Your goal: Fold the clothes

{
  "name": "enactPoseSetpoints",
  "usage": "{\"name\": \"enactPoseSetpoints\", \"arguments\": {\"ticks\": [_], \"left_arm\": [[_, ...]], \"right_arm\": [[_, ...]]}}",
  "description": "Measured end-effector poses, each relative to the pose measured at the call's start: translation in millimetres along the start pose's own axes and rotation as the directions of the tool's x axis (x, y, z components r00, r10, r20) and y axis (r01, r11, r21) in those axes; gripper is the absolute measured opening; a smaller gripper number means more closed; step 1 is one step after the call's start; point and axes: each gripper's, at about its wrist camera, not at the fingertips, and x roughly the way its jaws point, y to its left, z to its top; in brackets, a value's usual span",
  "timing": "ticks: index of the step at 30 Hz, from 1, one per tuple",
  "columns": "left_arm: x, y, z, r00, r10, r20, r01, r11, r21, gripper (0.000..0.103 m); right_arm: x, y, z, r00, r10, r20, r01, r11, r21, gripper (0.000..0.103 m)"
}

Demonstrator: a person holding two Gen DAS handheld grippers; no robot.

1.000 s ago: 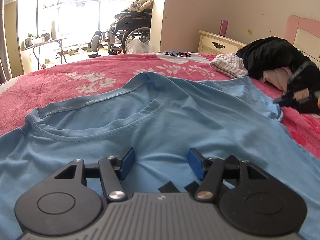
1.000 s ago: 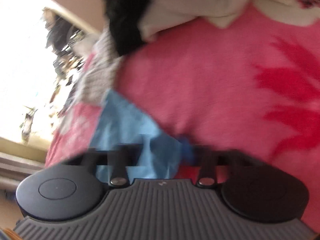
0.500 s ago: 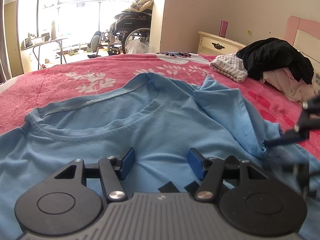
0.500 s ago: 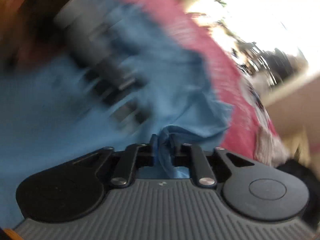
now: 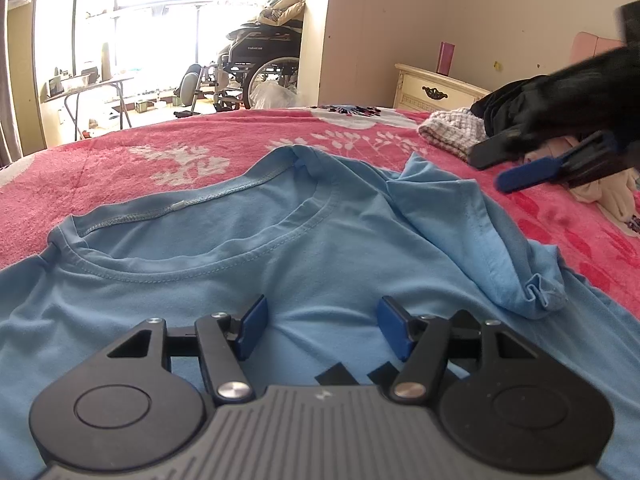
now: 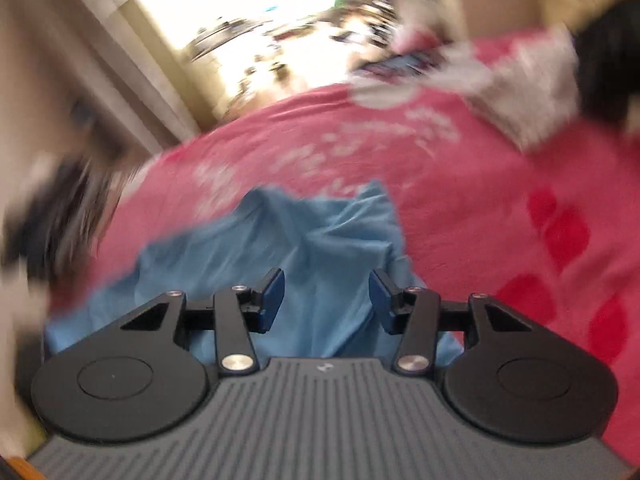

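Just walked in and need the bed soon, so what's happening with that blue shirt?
A person is folding a light blue T-shirt spread on the pink bedspread, holding a tool in each hand. The sleeve lies folded over the shirt. The right tool has just been opening and holds nothing. The left tool hovers open above the chest.

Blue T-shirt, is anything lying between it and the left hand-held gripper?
Nothing visible. The left hand-held gripper sits open directly over the blue T-shirt, below its collar, with only bare fabric between the fingers. The folded-in sleeve lies off to the side.
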Motion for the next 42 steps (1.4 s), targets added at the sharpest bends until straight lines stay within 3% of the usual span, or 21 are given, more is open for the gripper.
{"name": "enactPoseSetpoints", "arguments": {"ticks": [5, 6, 15, 16, 18, 21, 23, 26, 28, 31, 34, 39, 41, 42], "left_arm": [[0, 0, -1, 1.000, -0.002, 0.003, 0.002, 1.000, -0.001, 0.063], [0, 0, -1, 1.000, -0.003, 0.003, 0.003, 1.000, -0.003, 0.063], [-1, 1, -2, 1.000, -0.008, 0.008, 0.008, 1.000, -0.006, 0.064], [-1, 2, -2, 1.000, -0.009, 0.008, 0.009, 1.000, -0.007, 0.064], [-2, 1, -2, 1.000, -0.009, 0.009, 0.009, 1.000, -0.007, 0.064], [-2, 1, -2, 1.000, -0.009, 0.009, 0.009, 1.000, -0.007, 0.064], [-2, 1, -2, 1.000, -0.007, 0.009, 0.007, 1.000, -0.005, 0.064], [-1, 0, -2, 1.000, -0.004, 0.007, 0.004, 1.000, -0.001, 0.064], [-1, -1, -2, 1.000, -0.002, 0.007, 0.002, 1.000, 0.002, 0.064], [-1, -1, -2, 1.000, -0.002, 0.008, 0.002, 1.000, 0.001, 0.064], [-1, -1, -2, 1.000, -0.002, 0.010, 0.002, 1.000, 0.001, 0.064], [-1, -1, -2, 1.000, -0.003, 0.011, 0.003, 1.000, 0.001, 0.064], [-1, -1, -3, 1.000, -0.003, 0.012, 0.003, 1.000, 0.001, 0.064], [-1, 0, -3, 1.000, -0.003, 0.013, 0.003, 1.000, 0.001, 0.064]], "right_arm": [[33, -24, 6, 0.999, -0.040, -0.027, 0.044, 0.984, 0.174, 0.042], [35, -24, 5, 0.998, -0.050, -0.028, 0.054, 0.982, 0.181, 0.035], [31, 8, 1, 0.999, -0.048, -0.021, 0.048, 0.999, 0.002, 0.008], [30, 14, 1, 1.000, -0.028, -0.012, 0.028, 1.000, -0.009, 0.008], [25, 30, -2, 0.996, 0.092, -0.007, -0.092, 0.995, -0.045, 0.008], [18, 52, -8, 0.965, 0.257, -0.046, -0.260, 0.962, -0.085, 0.010], [7, 56, -12, 0.950, 0.309, -0.050, -0.312, 0.947, -0.072, 0.010], [-14, 44, -11, 0.979, 0.203, 0.027, -0.201, 0.977, -0.066, 0.015], [-12, 23, -5, 0.994, 0.103, 0.036, -0.103, 0.995, 0.005, 0.026], [6, -6, 2, 1.000, 0.019, 0.005, -0.020, 0.990, 0.143, 0.028], [21, -14, 5, 1.000, -0.029, 0.001, 0.029, 0.986, 0.164, 0.029], [41, -11, 7, 0.995, -0.094, -0.036, 0.098, 0.987, 0.124, 0.029], [44, -6, 6, 0.993, -0.113, -0.036, 0.116, 0.989, 0.088, 0.021], [44, -4, 6, 0.992, -0.120, -0.033, 0.122, 0.990, 0.068, 0.011]]}}
